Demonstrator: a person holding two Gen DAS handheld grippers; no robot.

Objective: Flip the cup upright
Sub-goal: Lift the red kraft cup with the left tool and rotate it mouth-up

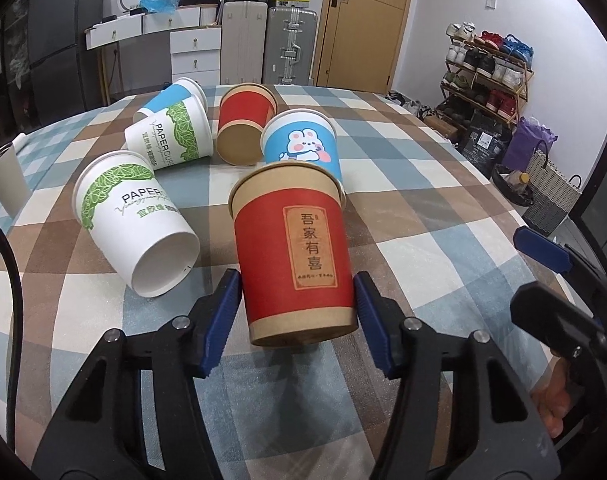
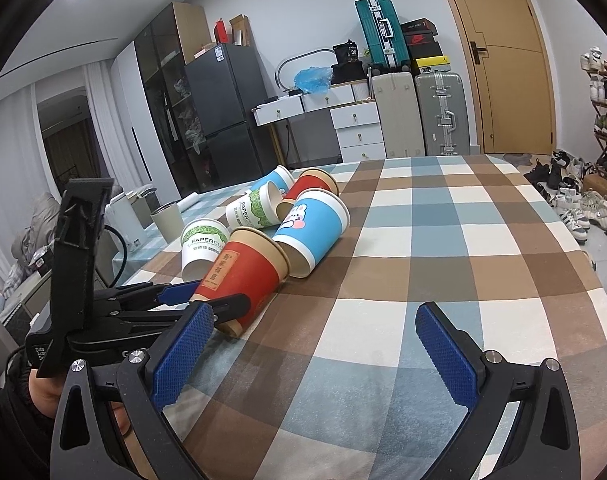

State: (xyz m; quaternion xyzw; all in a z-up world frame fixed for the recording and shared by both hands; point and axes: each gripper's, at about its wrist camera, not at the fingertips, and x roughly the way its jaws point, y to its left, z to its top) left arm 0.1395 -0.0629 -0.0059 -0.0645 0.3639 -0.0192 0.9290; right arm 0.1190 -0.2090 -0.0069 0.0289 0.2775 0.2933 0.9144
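Cups: 2 red [image 1: 295, 256], 2 white [image 1: 137, 226], 2 blue [image 1: 303, 146].

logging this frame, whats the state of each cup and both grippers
near red cup: on its side, base toward the left gripper, between its fingers
left gripper: open, straddling the near red cup, not clamped
right gripper: open, empty
near white leaf cup: on its side
far white leaf cup: on its side
bunny cup: on its side
far red cup: on its side
far blue cup: on its side
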